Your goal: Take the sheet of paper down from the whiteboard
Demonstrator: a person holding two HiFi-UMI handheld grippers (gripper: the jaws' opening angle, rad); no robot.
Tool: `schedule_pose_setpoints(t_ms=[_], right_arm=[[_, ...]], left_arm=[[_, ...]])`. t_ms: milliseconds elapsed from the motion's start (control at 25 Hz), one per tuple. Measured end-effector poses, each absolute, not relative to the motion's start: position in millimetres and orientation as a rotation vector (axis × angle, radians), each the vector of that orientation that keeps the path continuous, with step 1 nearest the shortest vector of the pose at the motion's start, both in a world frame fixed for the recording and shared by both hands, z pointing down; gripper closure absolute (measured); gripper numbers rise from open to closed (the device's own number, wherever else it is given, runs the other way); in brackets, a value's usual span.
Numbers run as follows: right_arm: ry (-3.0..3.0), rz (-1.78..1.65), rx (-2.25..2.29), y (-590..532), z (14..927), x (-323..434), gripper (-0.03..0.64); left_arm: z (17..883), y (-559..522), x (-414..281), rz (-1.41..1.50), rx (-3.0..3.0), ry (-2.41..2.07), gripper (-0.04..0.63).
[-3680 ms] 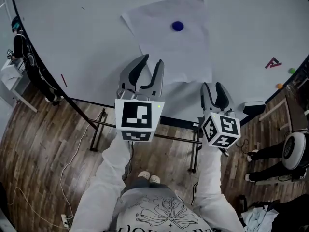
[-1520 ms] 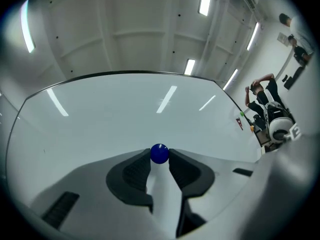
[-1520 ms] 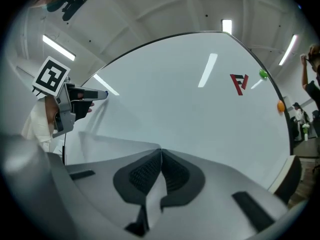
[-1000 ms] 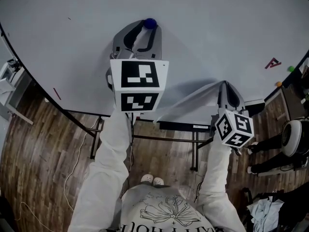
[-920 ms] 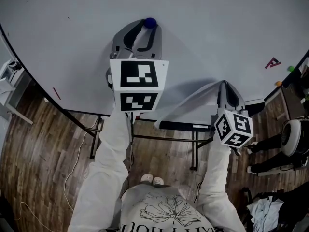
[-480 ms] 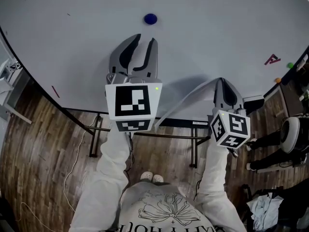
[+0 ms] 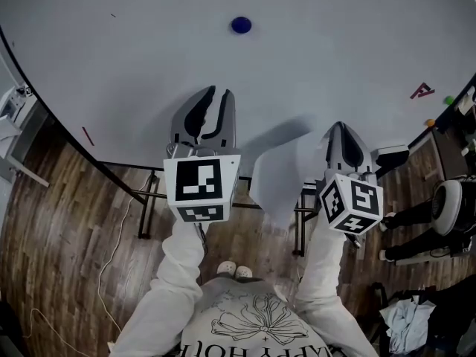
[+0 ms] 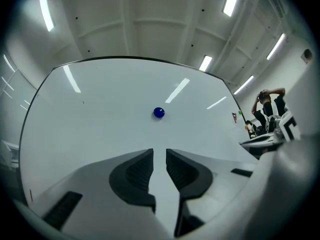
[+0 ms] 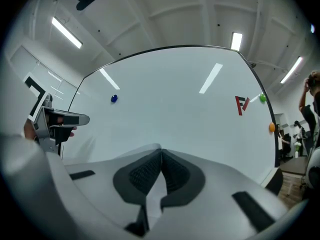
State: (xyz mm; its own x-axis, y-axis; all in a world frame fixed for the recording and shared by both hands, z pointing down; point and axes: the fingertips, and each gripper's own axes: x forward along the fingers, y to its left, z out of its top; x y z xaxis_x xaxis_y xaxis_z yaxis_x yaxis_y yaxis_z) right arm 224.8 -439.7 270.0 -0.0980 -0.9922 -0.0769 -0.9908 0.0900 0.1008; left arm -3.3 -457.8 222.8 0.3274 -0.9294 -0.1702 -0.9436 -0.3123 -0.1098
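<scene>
The white sheet of paper (image 7: pixel 279 175) is off the whiteboard (image 7: pixel 134 43) and hangs loose from my right gripper (image 7: pixel 339 127), which is shut on its edge. In the right gripper view the sheet (image 9: pixel 151 196) runs down between the closed pads of the right gripper (image 9: pixel 160 152). The round blue magnet (image 7: pixel 240 25) stays on the board, above my left gripper (image 7: pixel 219 92). The left gripper's jaws are closing with nothing between them; a narrow gap shows in the left gripper view (image 8: pixel 159 153), with the blue magnet (image 8: pixel 159 112) ahead.
A red letter magnet (image 7: pixel 421 91), a green one (image 7: pixel 449 100) and an orange one (image 7: pixel 431 131) sit at the board's right edge. The stand's legs (image 7: pixel 152 199) and a wooden floor lie below. A person's feet (image 7: pixel 393 238) stand at the right.
My left gripper came down away from the blue magnet and its jaws narrowed. The sheet, stretched towards the magnet before, now dangles free from the right gripper.
</scene>
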Motion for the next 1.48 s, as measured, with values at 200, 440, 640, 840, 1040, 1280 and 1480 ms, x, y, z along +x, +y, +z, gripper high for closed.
schedule_pose_setpoints(t_ms=[200,440,640,840,1040,1280,1480], right_arm=[[-2.319,-0.179,2.102,-435,273,220,0.614],[-2.324,-0.172,2.107,-429,273,216,0.614],[-2.32,-0.168,2.117,-427,273,212,0.614],[-2.333,-0.148,2.122,-425,274,209,0.614],[-2.343,-0.14,2.114,-426,275,206,0.614],[-2.343,-0.14,2.115,-427,273,205,0.614],[-2.347,-0.14,2.107,-427,272,202,0.614]], left_arm=[[236,-453,-4,0.086,-2.429,1.72,0.529],[242,-446,1,0.075,-2.449,1.702,0.537],[242,-444,2,0.073,-2.455,1.696,0.538],[244,-441,0,0.076,-2.457,1.704,0.54],[245,-441,-1,0.068,-2.454,1.714,0.545],[245,-443,-5,0.075,-2.445,1.732,0.579],[245,-441,-6,0.077,-2.451,1.728,0.588]])
